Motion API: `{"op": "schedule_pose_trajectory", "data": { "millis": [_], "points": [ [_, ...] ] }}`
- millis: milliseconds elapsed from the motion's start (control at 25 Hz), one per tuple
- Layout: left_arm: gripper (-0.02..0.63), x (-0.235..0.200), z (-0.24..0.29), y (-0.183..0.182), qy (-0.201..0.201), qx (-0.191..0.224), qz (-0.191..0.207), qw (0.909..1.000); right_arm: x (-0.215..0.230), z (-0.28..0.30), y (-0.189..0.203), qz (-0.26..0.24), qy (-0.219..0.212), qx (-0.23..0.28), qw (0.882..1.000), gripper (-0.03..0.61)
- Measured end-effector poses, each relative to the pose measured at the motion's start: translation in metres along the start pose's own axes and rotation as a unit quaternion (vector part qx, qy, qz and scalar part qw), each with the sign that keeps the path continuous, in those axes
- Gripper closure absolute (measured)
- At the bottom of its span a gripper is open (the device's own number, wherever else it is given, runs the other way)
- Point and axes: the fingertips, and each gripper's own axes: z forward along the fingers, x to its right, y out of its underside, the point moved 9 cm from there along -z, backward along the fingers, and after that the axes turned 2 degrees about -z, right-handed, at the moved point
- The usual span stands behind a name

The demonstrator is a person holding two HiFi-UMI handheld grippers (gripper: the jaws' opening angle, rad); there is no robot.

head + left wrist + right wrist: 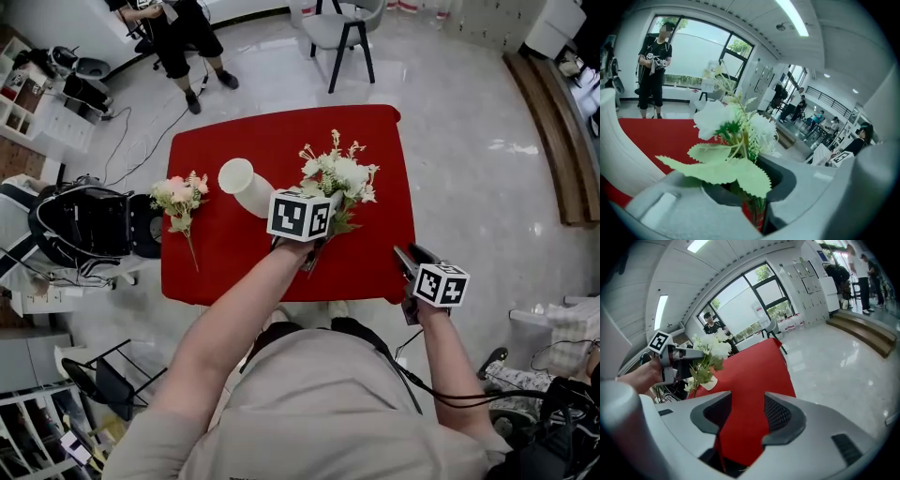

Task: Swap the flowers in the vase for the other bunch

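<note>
The white bunch of flowers [337, 176] hangs above the red table [281, 141], and my left gripper [313, 249] is shut on its stems. In the left gripper view the stems [755, 206] are pinched between the jaws, with blooms and leaves [736, 126] rising in front. The white vase [244, 185] stands empty just left of that gripper, and it fills the left edge of the left gripper view [616, 140]. A pink bunch [180, 197] lies on the table's left side. My right gripper [406, 259] is open and empty off the table's near right corner [740, 418].
A person [183, 33] stands beyond the table's far side, next to a chair [342, 28]. A black bag and cables [84, 225] sit on the floor to the left. A wooden step [548, 122] runs along the right. More people [801, 105] stand further back.
</note>
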Motion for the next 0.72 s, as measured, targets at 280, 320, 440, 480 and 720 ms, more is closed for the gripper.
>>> {"op": "schedule_pose_trajectory", "data": {
  "millis": [280, 320, 440, 480, 720],
  "points": [
    [0.548, 0.02, -0.067, -0.036, 0.04, 0.074, 0.02, 0.9963, -0.032, 0.014, -0.002, -0.018, -0.015, -0.011, 1.0, 0.38],
    [0.549, 0.022, -0.075, -0.042, 0.045, 0.083, 0.022, 0.9953, -0.035, 0.017, -0.003, -0.021, -0.02, -0.013, 1.0, 0.387],
    [0.549, 0.03, -0.105, -0.058, 0.059, 0.118, 0.038, 0.9905, -0.048, 0.022, -0.003, -0.029, -0.027, -0.016, 0.999, 0.403],
    [0.549, 0.031, -0.118, -0.063, 0.063, 0.132, 0.044, 0.9883, -0.054, 0.023, -0.001, -0.03, -0.028, -0.016, 0.999, 0.406],
    [0.549, 0.029, -0.181, -0.1, 0.074, 0.207, 0.068, 0.9732, -0.073, 0.029, 0.002, -0.036, -0.031, -0.014, 0.999, 0.453]
  ]
}}
